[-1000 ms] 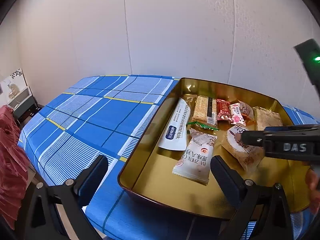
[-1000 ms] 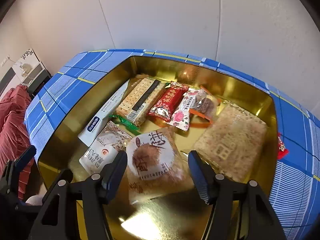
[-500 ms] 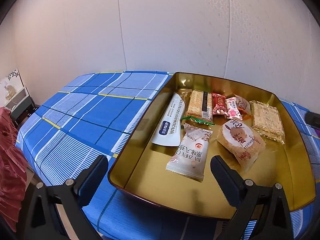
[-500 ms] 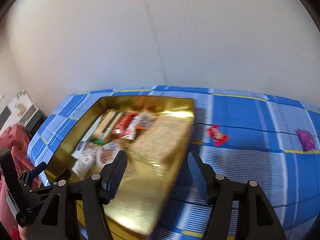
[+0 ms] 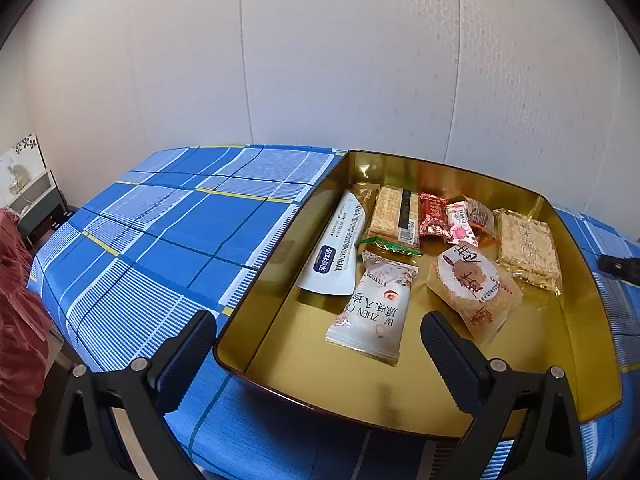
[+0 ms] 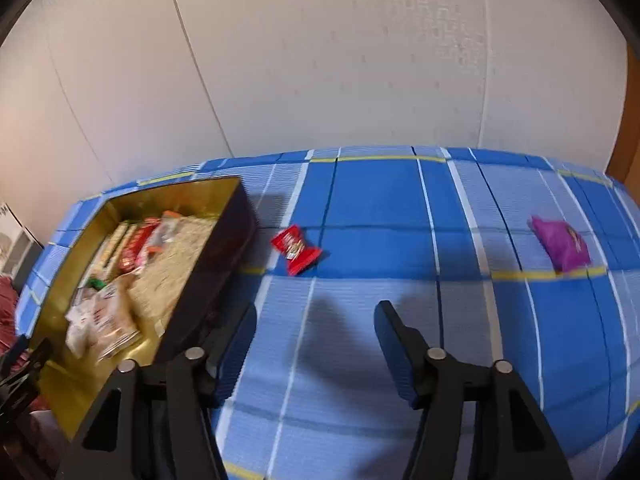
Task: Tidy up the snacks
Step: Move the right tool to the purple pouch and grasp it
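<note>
I'm between pickups: my right gripper [image 6: 316,344] hangs empty over the blue checked cloth [image 6: 380,208], its jaws just narrowing with nothing between them. The red snack packet [image 6: 295,249] lies ahead, slightly left, beside the gold tin [image 6: 208,280]; a purple packet [image 6: 562,244] sits far right. Left gripper [image 5: 316,344] hangs released at the tin's near edge. Next I'd reach forward to straddle the red one.

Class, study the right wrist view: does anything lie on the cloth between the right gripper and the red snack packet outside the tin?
Nothing visible does. Only bare blue checked tablecloth separates the right gripper, jaws open and empty, from the red snack packet beside the gold tin.
</note>
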Tool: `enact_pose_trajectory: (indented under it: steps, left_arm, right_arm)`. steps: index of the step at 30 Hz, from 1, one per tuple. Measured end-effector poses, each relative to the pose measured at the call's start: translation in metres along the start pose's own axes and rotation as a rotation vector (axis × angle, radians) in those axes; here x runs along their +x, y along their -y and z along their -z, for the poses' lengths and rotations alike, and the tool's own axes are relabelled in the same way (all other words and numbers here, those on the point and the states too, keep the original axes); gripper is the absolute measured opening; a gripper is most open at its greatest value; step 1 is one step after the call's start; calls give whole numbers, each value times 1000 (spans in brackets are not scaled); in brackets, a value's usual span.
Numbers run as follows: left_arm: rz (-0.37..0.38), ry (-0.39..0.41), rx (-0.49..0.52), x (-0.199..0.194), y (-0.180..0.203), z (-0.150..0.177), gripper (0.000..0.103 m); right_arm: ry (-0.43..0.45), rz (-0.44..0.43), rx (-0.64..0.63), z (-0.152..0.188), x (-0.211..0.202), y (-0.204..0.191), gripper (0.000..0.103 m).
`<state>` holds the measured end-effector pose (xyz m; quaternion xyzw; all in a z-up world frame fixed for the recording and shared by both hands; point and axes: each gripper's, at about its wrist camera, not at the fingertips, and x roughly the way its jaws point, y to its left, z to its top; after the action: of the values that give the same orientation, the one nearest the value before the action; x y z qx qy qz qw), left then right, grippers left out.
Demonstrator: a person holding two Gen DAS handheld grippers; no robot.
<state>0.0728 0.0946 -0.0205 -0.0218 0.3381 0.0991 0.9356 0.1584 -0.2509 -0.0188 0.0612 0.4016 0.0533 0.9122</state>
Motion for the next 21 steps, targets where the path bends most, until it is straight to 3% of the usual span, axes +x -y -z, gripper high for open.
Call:
enact_pose_trajectory:
  steps: [8,12,15,21]
  left_arm:
    - [6,-10,-15,1,1,-1,103]
    - [19,6,-36,-3,-2,-3,103]
    - [24,6,-42,-4,-2,-4,103]
    - [1,8,-37,-3,2,-4,103]
  right_arm:
    - [-33,64,-130,-32,44,-21,57]
    - [-20,76,-127,-38,43,-19,55]
    - [17,116,-74,-40,31,7,55]
    - [32,301,7,-48,12,94,55]
